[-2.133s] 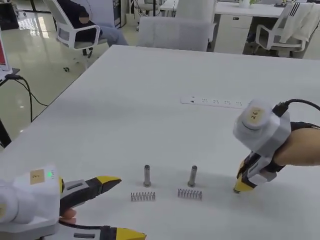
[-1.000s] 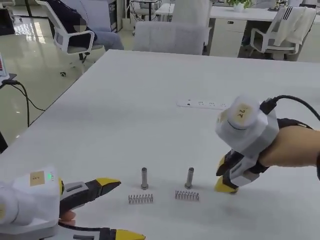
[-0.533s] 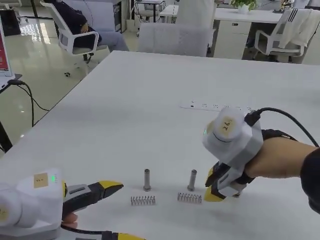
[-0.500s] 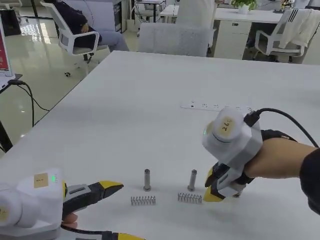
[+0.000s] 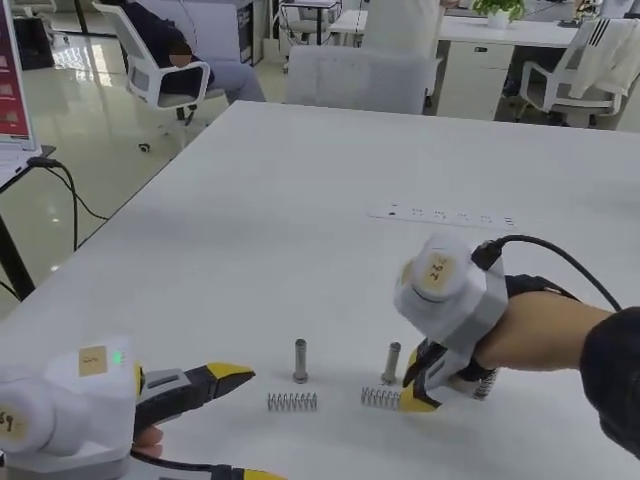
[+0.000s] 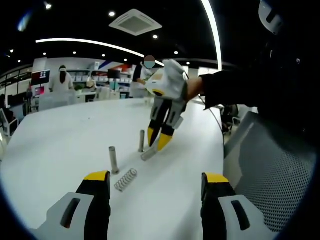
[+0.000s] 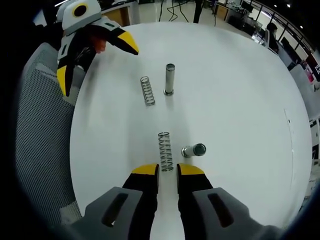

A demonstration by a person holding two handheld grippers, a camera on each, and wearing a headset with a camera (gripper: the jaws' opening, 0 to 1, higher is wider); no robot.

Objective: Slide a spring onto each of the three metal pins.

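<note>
On the worktop, 7 o'clock of a pin [image 5: 391, 362]: pickup step, right gripper [image 7: 168, 169] jaws barely parted astride a spring [image 5: 379, 397]; left gripper [image 6: 155, 182] jaws wide open. Next, likely: clamp, lift, thread over pin.

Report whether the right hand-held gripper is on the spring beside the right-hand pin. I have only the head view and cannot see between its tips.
Observer: Yes. In the right gripper view the near end of the spring lies between the tips of the right hand-held gripper; pinched or not, I cannot tell.
Operator: Check the left one.
Observer: The left gripper view shows the left hand-held gripper with jaws wide apart, nothing between them.
</note>
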